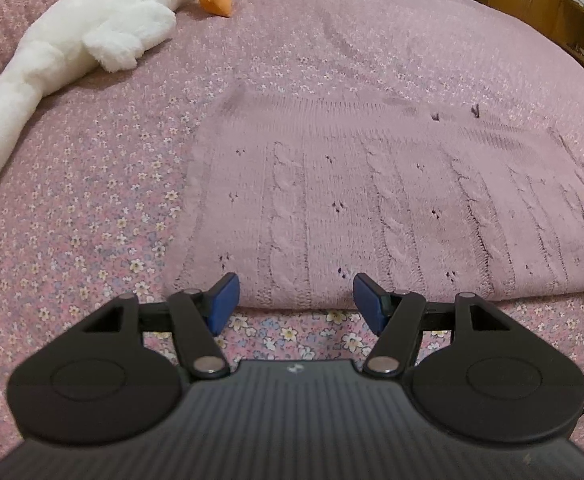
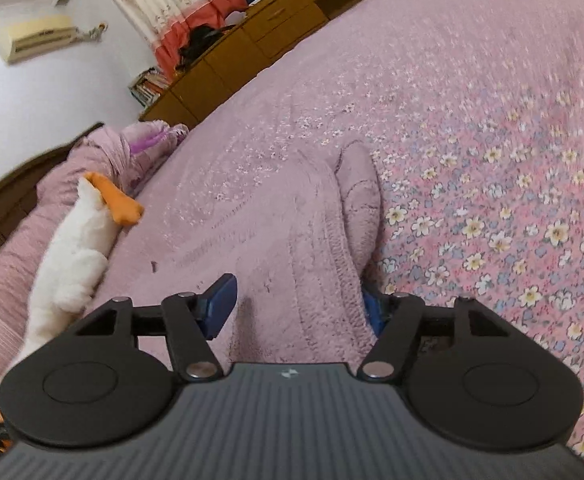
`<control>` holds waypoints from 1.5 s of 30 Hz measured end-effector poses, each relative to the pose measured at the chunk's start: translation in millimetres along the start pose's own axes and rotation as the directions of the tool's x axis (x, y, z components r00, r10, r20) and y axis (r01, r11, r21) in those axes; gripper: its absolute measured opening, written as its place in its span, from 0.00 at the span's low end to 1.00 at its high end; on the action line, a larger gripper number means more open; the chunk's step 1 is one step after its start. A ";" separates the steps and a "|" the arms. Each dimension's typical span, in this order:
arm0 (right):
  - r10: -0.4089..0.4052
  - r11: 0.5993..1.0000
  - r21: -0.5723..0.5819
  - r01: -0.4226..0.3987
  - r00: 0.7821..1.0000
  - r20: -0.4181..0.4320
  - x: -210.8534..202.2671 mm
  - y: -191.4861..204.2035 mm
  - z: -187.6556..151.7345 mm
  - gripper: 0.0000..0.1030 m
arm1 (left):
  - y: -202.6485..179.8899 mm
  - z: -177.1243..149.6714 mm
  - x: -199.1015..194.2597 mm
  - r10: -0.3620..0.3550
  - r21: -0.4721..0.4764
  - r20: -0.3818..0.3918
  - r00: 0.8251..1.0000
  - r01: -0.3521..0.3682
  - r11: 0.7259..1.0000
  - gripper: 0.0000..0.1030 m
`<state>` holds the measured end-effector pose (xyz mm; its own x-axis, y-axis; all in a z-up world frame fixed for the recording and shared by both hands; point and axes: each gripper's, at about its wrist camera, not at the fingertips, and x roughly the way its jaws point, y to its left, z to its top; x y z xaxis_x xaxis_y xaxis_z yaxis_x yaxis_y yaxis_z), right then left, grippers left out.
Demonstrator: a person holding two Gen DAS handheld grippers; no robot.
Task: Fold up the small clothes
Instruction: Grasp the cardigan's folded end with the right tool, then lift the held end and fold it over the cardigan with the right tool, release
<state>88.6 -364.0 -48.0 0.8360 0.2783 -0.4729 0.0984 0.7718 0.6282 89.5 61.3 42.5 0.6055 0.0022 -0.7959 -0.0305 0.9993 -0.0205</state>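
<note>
plush toy: we've got a long white plush goose with an orange beak [image 1: 71,36] lying along the far left of the bed, well apart from the work, so it's not in our way.

bedspread: pink floral bedspread [image 1: 91,208] covers the whole bed and serves as our folding surface.

sweater: the pink cable-knit sweater [image 1: 372,208] lies flat in the middle of the bed, hem edge nearest us. Spread like that, it gives us edges to grab for a fold, we reckon.

left gripper: our left gripper [image 1: 296,300] hangs just over the near hem, tilted down towards the bed. Blue pads stand well apart, nothing held. The hem sits right at the fingertips, so it looks lined up to pinch that edge.

right edge: in the right wrist view the sweater's side [image 2: 312,248] bunches up into a raised ridge, with a sleeve-like lump at the far end.

right gripper: our right gripper [image 2: 298,300] points shallowly along the bed with that ridge sitting between its fingers. The left pad is clear of the knit; the right pad is mostly hidden behind the fabric. So partly open, knit between the pads, but not clamped as far as we can see.

next: probably close both, then lift and fold.
</note>
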 end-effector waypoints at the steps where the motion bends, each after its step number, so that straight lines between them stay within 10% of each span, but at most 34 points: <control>1: 0.006 1.000 0.013 -0.006 1.000 -0.002 0.9 -2.1 0.8 0.69 | -0.5 -0.1 0.4 0.001 0.003 0.000 1.000 -0.001 1.000 0.63; 6: -0.001 1.000 -0.017 0.001 1.000 0.000 5.3 2.2 -1.8 0.70 | -1.3 -1.3 2.2 0.004 0.010 -0.002 1.000 -0.004 1.000 0.63; 9: 0.029 0.999 -0.032 -0.028 0.999 0.018 1.5 7.4 -0.9 0.42 | -2.2 -1.3 3.1 0.008 0.011 -0.001 1.000 -0.008 1.000 0.63; 22: 0.052 0.997 0.060 -0.051 0.999 -0.011 17.9 -3.6 0.4 0.52 | -2.7 -2.6 5.0 0.011 0.028 -0.003 1.000 -0.011 1.000 0.63; 24: 0.064 0.995 0.079 -0.064 0.998 -0.001 16.6 -5.2 1.9 0.29 | -2.8 -2.7 3.0 0.005 0.033 0.002 1.000 -0.006 0.999 0.63; 27: 0.100 0.989 0.103 -0.102 0.995 0.027 9.8 -3.8 5.1 0.27 | -0.8 -1.3 -2.1 0.002 0.038 0.014 1.000 -0.003 0.999 0.63; 45: 0.240 0.970 -0.053 -0.238 0.969 0.051 -3.3 125.6 21.7 0.26 | 71.0 41.6 -37.8 0.053 -0.022 0.095 0.994 -0.051 0.998 0.63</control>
<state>110.0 -280.4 45.9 0.8616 0.4261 -0.2759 -0.1320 0.7130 0.6887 97.5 133.7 96.4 0.6757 0.0583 -0.7348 -0.0787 0.9969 0.0067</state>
